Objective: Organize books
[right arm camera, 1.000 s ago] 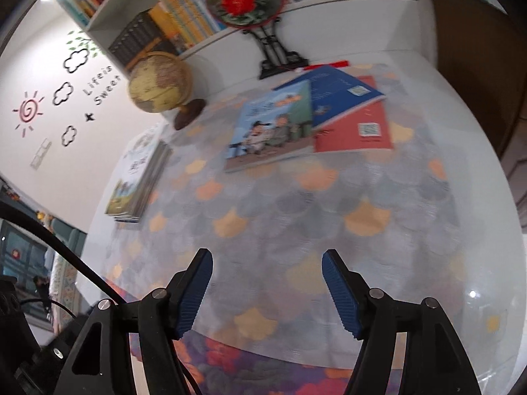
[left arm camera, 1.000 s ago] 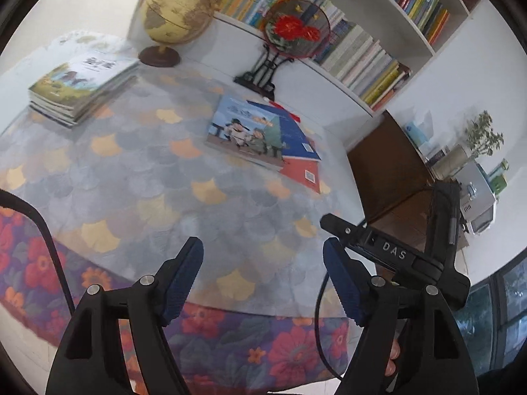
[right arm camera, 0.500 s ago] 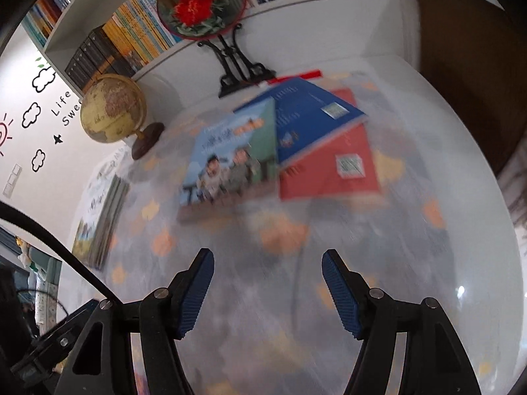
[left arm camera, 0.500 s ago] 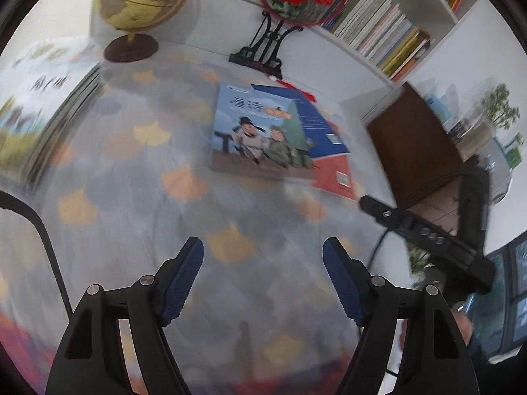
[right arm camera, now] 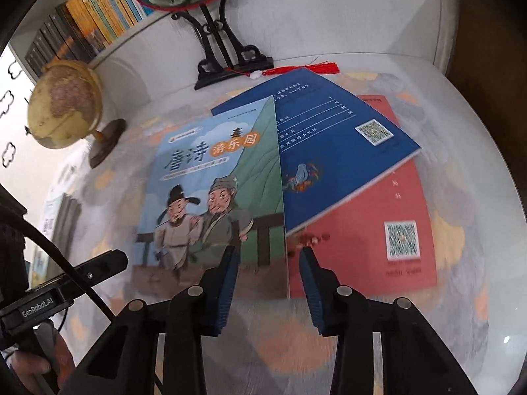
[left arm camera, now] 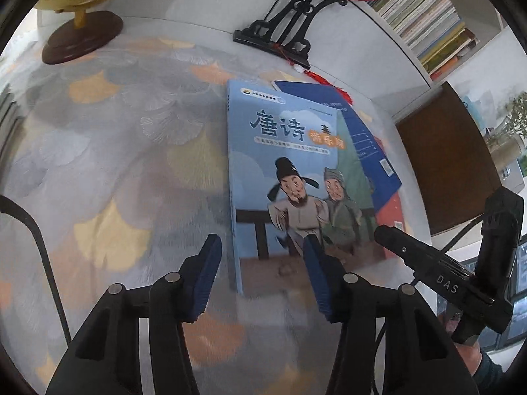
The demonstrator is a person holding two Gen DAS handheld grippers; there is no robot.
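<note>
Books are seen lying overlapped on the counter (left arm camera: 108, 151), which is covered with a leaf-patterned cloth: an illustrated light-blue book (left arm camera: 290, 177) on top, a dark blue book (right arm camera: 332, 151) partly under it, and a red book (right arm camera: 372, 240) at the bottom.

The left gripper (left arm camera: 260, 273) is held low over the near left corner of the illustrated book. Its fingers (left arm camera: 207, 273) are apart and closing, with the book's near corner seen in the gap between them; whether the pads touch the cover cannot be told, and nothing is clamped.

The right gripper (right arm camera: 268, 283) is held at the near right edge of the same book, beside the red cover. Its fingers (right arm camera: 225, 283) stand closer together and are also closing, with nothing gripped between them.

Shelves filled with upright books (left arm camera: 434, 26) are seen behind the counter.

Only in the right wrist view are the codes on the blue and red back covers shown, along with the whole globe (right arm camera: 62, 105) and a stack of books (right arm camera: 66, 220) at the far left. In the left wrist view a dark wooden cabinet (left arm camera: 451, 161) and a potted plant are shown. A fan stand (left arm camera: 286, 29) with a red tassel is seen in both.
</note>
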